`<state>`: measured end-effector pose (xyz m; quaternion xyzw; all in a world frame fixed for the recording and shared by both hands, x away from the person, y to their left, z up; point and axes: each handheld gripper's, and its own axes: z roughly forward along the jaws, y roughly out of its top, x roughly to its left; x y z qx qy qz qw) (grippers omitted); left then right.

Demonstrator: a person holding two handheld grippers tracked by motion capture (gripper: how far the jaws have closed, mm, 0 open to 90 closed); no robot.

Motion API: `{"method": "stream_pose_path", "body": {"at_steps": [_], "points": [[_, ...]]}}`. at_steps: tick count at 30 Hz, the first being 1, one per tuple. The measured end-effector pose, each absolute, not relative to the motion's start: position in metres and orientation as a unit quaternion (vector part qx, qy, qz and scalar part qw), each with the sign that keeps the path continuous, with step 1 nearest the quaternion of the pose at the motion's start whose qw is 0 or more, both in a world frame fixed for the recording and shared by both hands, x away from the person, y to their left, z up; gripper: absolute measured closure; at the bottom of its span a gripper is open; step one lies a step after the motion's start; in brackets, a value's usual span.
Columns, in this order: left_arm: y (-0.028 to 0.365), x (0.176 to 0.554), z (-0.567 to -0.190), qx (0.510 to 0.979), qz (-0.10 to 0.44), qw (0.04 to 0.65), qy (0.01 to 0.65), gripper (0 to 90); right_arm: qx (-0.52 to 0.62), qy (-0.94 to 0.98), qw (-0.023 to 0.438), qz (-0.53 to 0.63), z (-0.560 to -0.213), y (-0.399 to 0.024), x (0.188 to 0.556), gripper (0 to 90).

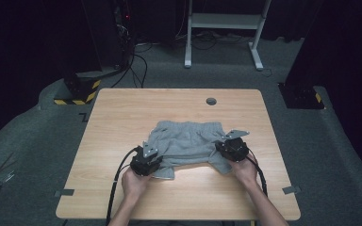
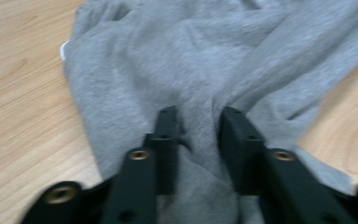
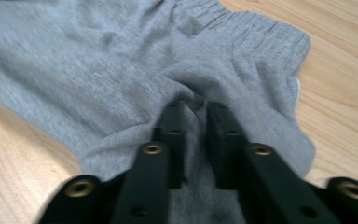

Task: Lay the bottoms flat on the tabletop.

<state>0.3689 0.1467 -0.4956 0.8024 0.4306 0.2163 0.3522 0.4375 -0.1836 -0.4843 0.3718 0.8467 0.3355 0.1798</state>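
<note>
Grey shorts (image 1: 188,139) lie crumpled in the middle of the wooden table (image 1: 122,117), with the ribbed waistband on the far side. My left gripper (image 1: 159,155) is at the near left leg of the shorts. In the left gripper view a raised fold of the grey shorts (image 2: 168,56) fills the gap in my left gripper (image 2: 199,114), with creases pulling away from its tips. My right gripper (image 1: 220,145) is at the near right side. In the right gripper view my right gripper (image 3: 196,106) has its jaws close together, pinching a bunch of the grey shorts (image 3: 98,60).
A round cable hole (image 1: 211,101) sits near the table's far edge. Tape marks (image 1: 64,192) lie at the near corners. A white desk frame (image 1: 226,21) and a black stand with a yellow-striped base (image 1: 78,92) stand on the floor beyond.
</note>
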Motion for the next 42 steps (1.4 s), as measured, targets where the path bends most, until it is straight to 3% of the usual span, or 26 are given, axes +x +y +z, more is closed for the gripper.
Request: {"method": "stream_pose_path", "body": {"at_steps": [4,8,14,17,18,19,20,21,27,32,36,38,39,42], "points": [[0.133,0.355,-0.483,0.811,0.239,0.361,0.394,54.1,0.356,0.836,0.197,0.369,-0.473,-0.189,0.417,66.3],[0.118,0.349,-0.479,0.817,0.231,0.378,0.370,52.8,0.332,0.835,0.195,0.393,-0.469,-0.196,0.391,65.9],[0.094,0.361,-0.503,0.842,0.214,0.336,0.363,52.4,0.316,0.863,0.185,0.348,-0.495,-0.184,0.386,60.7],[0.093,0.364,-0.507,0.848,0.216,0.323,0.360,57.0,0.316,0.866,0.184,0.341,-0.502,-0.182,0.389,63.7],[0.094,0.366,-0.508,0.851,0.213,0.318,0.360,65.8,0.314,0.872,0.180,0.330,-0.506,-0.180,0.391,73.8],[0.095,0.368,-0.509,0.852,0.209,0.315,0.361,71.8,0.314,0.872,0.180,0.330,-0.506,-0.180,0.391,73.8],[0.097,0.369,-0.509,0.851,0.209,0.316,0.363,77.9,0.308,0.876,0.179,0.327,-0.507,-0.181,0.393,84.6],[0.100,0.370,-0.507,0.849,0.204,0.322,0.366,82.4,0.309,0.874,0.178,0.331,-0.504,-0.183,0.393,85.9],[0.112,0.360,-0.481,0.833,0.218,0.362,0.357,84.5,0.303,0.858,0.201,0.364,-0.480,-0.195,0.385,86.4],[0.133,0.364,-0.460,0.811,0.227,0.386,0.375,84.3,0.322,0.826,0.232,0.401,-0.444,-0.210,0.394,86.5],[0.141,0.378,-0.467,0.806,0.227,0.372,0.400,82.9,0.345,0.823,0.230,0.388,-0.443,-0.209,0.415,86.6],[0.130,0.392,-0.486,0.819,0.232,0.324,0.414,79.1,0.355,0.838,0.219,0.352,-0.456,-0.200,0.429,86.3],[0.130,0.392,-0.486,0.819,0.232,0.324,0.414,71.8,0.355,0.838,0.219,0.352,-0.456,-0.200,0.429,86.3],[0.128,0.388,-0.483,0.811,0.236,0.336,0.416,63.8,0.373,0.854,0.208,0.299,-0.482,-0.187,0.446,80.5]]}}
